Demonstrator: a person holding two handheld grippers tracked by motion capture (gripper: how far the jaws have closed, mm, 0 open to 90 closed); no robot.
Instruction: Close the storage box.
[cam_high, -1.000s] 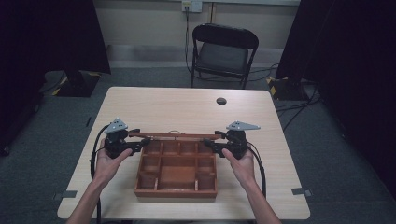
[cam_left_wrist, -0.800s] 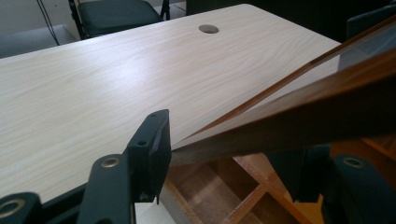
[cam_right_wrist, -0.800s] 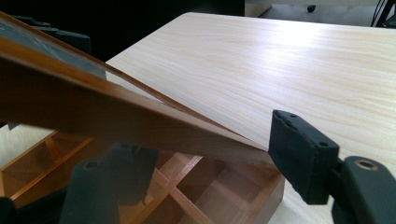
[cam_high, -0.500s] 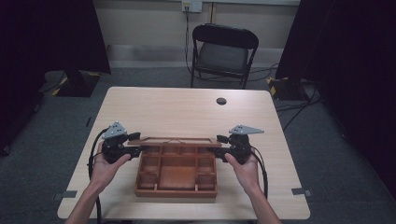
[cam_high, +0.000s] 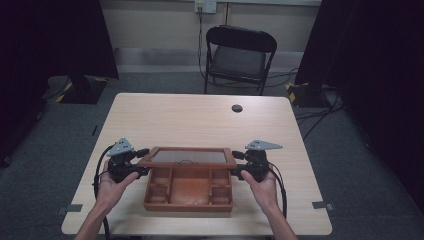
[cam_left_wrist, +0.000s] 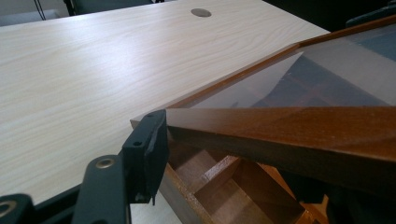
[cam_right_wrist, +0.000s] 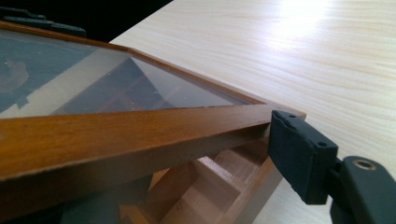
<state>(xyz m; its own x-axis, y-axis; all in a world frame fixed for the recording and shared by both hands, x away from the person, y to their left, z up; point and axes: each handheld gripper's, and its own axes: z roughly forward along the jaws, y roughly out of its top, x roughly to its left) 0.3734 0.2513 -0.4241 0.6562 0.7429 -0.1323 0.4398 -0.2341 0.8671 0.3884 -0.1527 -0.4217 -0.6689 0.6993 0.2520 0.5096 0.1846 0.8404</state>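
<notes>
Lid (cam_high: 187, 156), glass-paned, is pinched at each end by left gripper (cam_high: 134, 162) and right gripper (cam_high: 241, 167) jaws above the box (cam_high: 188, 192); uneven lowering could rack its hinge or let it slam.

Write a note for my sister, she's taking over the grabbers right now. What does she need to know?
Left gripper: shut on the left edge of the glass-paned brown wooden lid.
Right gripper: shut on the lid's right edge.
The lid is partly raised over the brown wooden compartment box, which sits at the near edge of the pale wooden table.
Done: lid gripped on both sides and lifted partway.
Left: probably finishing the swing, open or shut. I can't tell which.
</notes>
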